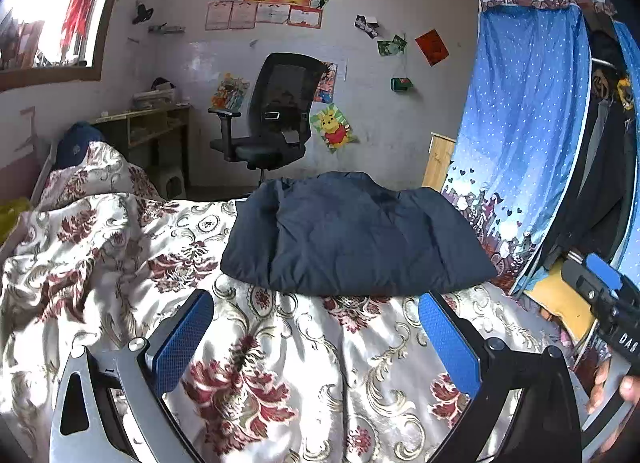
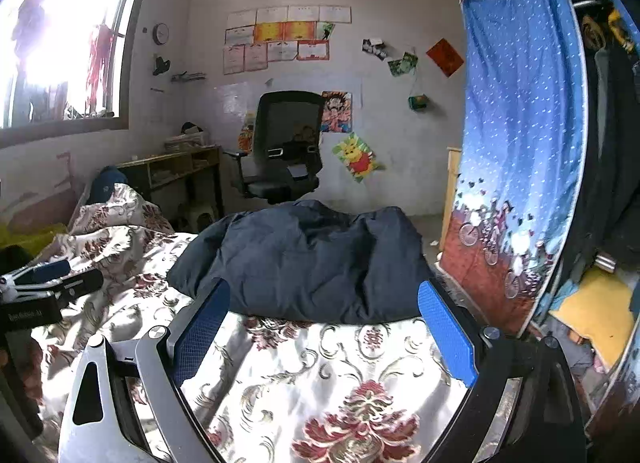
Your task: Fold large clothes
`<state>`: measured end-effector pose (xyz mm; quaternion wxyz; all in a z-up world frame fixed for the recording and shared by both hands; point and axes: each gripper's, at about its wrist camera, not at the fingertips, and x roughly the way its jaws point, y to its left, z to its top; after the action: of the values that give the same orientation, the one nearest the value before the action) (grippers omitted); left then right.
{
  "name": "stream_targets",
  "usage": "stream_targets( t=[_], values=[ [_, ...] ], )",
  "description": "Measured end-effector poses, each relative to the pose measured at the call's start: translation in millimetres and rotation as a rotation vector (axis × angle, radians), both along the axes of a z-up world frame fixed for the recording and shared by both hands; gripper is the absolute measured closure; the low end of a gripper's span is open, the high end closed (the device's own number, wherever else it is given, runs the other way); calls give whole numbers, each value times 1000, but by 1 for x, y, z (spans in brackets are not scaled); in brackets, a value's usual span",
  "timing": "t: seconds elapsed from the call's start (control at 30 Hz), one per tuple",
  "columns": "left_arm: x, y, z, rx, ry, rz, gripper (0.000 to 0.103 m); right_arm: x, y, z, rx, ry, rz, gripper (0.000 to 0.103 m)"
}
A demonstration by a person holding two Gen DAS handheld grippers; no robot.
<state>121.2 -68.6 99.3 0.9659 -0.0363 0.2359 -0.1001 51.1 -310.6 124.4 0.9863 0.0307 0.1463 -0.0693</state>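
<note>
A dark navy padded jacket (image 1: 352,235) lies folded in a puffy bundle on the floral bedspread (image 1: 280,363); it also shows in the right wrist view (image 2: 308,263). My left gripper (image 1: 316,327) is open and empty, hovering over the bedspread just short of the jacket's near edge. My right gripper (image 2: 324,315) is open and empty, its blue pads level with the jacket's near edge, apart from it. The right gripper's body shows at the right of the left wrist view (image 1: 608,303); the left gripper's body shows at the left of the right wrist view (image 2: 44,287).
A blue dotted wardrobe curtain (image 1: 520,135) hangs close on the right, with hanging clothes behind it. A black office chair (image 1: 276,115) and a wooden desk (image 1: 152,127) stand by the far wall. Crumpled bedding (image 1: 92,183) is piled at the left.
</note>
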Motion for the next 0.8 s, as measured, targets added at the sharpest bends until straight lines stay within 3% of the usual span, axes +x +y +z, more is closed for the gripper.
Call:
stream_targets(
  t=[0.17, 0.5, 0.8],
  values=[
    [-16, -1, -5, 16, -37, 10, 0, -17, -1, -7, -8, -28, -26, 10],
    [-25, -6, -26, 29, -34, 8, 0, -27, 9, -18, -33, -77, -7, 10],
    [-23, -11, -44, 49, -5, 42, 0, -16, 0, -38, 1, -36, -11, 10]
  ],
)
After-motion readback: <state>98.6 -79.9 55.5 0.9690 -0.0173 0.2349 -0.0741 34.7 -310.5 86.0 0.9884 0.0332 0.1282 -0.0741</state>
